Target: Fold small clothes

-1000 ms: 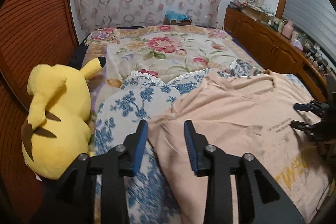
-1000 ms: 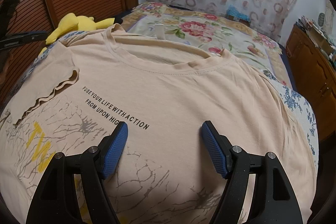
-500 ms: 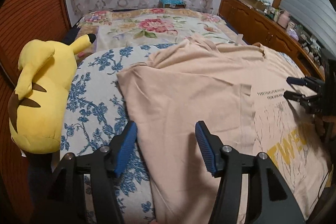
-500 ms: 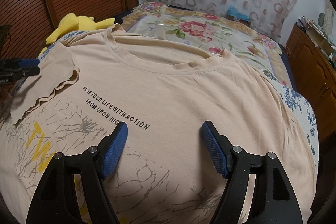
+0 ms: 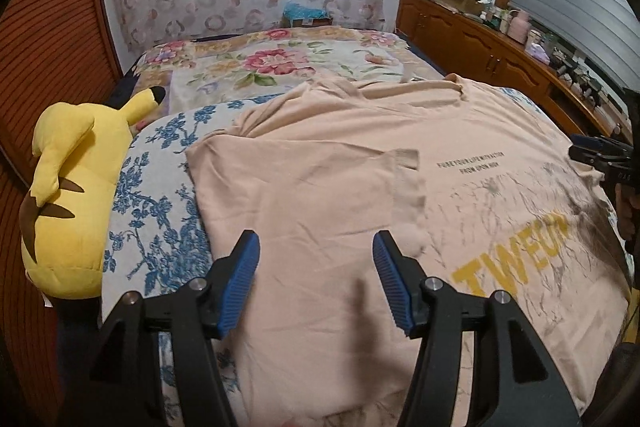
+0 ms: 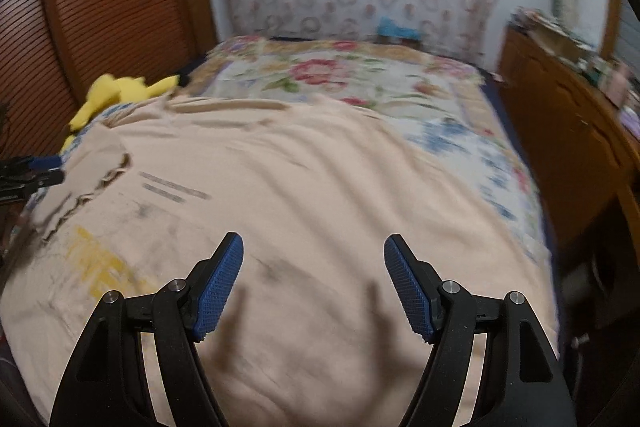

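A peach T-shirt (image 5: 340, 195) with yellow letters and small black text lies front up on the bed; its left side and sleeve (image 5: 408, 187) are folded inward over the chest. It also fills the right wrist view (image 6: 320, 187), which is blurred. My left gripper (image 5: 316, 275) is open and empty, just above the folded left part. My right gripper (image 6: 314, 283) is open and empty above the shirt's lower right part; it also shows at the right edge of the left wrist view (image 5: 596, 151).
A yellow plush toy (image 5: 68, 195) lies at the bed's left edge by the wooden slatted wall. A blue-patterned sheet (image 5: 160, 195) and floral quilt (image 5: 280, 67) cover the bed. A wooden cabinet (image 5: 480, 47) with clutter runs along the right.
My left gripper has opened wider and pulled back, leaving the left side folded flat on the shirt. My right gripper has swung to the right while staying open.
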`<act>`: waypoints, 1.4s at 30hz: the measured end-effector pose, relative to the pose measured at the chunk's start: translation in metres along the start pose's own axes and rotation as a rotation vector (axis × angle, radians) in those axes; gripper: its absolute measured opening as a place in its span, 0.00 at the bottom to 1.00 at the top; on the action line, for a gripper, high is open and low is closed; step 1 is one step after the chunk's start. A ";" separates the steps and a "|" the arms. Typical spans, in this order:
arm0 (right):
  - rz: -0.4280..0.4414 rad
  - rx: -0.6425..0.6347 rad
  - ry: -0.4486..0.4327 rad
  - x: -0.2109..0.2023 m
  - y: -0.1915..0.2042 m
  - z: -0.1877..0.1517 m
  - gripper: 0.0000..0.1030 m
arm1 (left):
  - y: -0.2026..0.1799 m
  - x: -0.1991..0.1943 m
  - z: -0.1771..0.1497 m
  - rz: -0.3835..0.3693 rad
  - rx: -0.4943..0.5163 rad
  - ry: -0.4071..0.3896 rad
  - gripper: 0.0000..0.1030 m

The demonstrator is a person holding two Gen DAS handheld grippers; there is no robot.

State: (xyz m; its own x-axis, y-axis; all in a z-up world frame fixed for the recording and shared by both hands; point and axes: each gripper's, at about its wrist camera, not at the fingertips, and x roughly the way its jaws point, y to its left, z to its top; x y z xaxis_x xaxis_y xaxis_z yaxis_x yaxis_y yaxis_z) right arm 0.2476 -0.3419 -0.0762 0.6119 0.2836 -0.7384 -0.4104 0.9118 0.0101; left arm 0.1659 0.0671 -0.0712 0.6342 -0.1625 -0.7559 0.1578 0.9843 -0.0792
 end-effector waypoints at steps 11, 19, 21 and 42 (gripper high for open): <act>-0.175 0.207 0.005 -0.059 -0.098 -0.073 0.73 | -0.035 0.004 -0.009 -0.026 0.021 0.011 0.56; -0.179 0.278 0.024 -0.070 -0.124 -0.098 0.72 | -0.058 0.019 -0.011 -0.037 0.047 0.044 0.56; -0.174 0.279 0.029 -0.068 -0.125 -0.099 0.70 | -0.061 0.022 -0.011 -0.041 0.047 0.052 0.56; -0.153 0.177 0.038 -0.055 -0.114 -0.087 0.14 | -0.077 0.028 -0.012 -0.015 0.096 0.039 0.71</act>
State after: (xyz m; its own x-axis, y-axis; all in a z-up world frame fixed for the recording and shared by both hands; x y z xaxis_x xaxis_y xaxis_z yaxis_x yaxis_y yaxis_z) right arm 0.2018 -0.4869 -0.0958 0.6306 0.1296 -0.7652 -0.1877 0.9822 0.0116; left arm 0.1625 -0.0125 -0.0944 0.6014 -0.1722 -0.7802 0.2395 0.9704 -0.0295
